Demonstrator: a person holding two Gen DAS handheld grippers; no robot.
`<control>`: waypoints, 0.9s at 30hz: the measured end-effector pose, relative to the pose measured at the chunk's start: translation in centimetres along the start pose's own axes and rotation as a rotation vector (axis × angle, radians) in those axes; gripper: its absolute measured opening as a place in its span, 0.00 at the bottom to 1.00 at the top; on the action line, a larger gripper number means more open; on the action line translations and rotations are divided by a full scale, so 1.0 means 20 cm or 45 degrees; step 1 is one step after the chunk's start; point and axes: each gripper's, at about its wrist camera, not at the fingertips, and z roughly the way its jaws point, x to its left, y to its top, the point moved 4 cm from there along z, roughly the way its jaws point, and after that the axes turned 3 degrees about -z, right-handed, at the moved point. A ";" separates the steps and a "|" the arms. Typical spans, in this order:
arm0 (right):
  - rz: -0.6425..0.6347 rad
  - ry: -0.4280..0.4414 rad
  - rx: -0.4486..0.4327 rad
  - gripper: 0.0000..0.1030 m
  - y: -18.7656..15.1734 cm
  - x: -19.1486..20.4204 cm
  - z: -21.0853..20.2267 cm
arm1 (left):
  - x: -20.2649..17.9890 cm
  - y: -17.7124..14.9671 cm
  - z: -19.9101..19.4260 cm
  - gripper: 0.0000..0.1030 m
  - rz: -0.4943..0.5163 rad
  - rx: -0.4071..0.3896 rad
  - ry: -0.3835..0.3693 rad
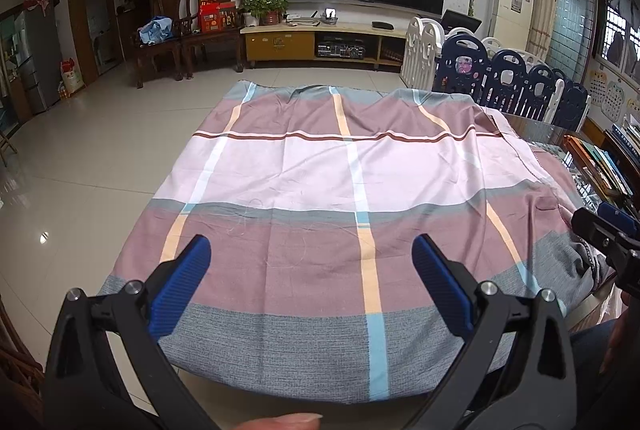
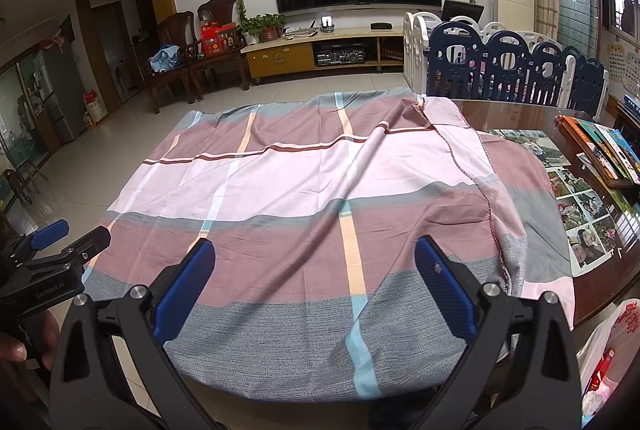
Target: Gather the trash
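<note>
A plaid cloth (image 1: 312, 190) in pink, mauve and grey covers the table, seen also in the right wrist view (image 2: 320, 198). I see no loose trash on it. My left gripper (image 1: 310, 250) is open and empty above the cloth's near edge; it also shows at the left of the right wrist view (image 2: 70, 236). My right gripper (image 2: 316, 254) is open and empty over the cloth's near edge; part of it shows at the right of the left wrist view (image 1: 608, 230). A white and red plastic bag (image 2: 608, 358) hangs at the table's lower right.
The glass table top (image 2: 580, 222) with photos under it is bare at the right, with books (image 2: 600, 146) on it. A blue and white play fence (image 2: 512, 70) stands behind the table. Tiled floor (image 1: 80, 170) lies to the left; a TV cabinet (image 1: 320, 42) and wooden chairs (image 1: 180, 30) stand beyond.
</note>
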 end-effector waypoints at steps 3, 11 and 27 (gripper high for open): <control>0.000 0.000 0.000 0.95 0.00 0.00 0.00 | 0.00 0.00 0.00 0.97 0.002 0.000 0.002; -0.001 0.000 0.000 0.95 0.00 0.00 0.00 | 0.00 0.00 0.00 0.97 0.005 0.006 -0.005; -0.002 -0.001 0.002 0.95 0.00 0.00 0.00 | -0.01 -0.01 0.01 0.97 0.012 0.015 -0.015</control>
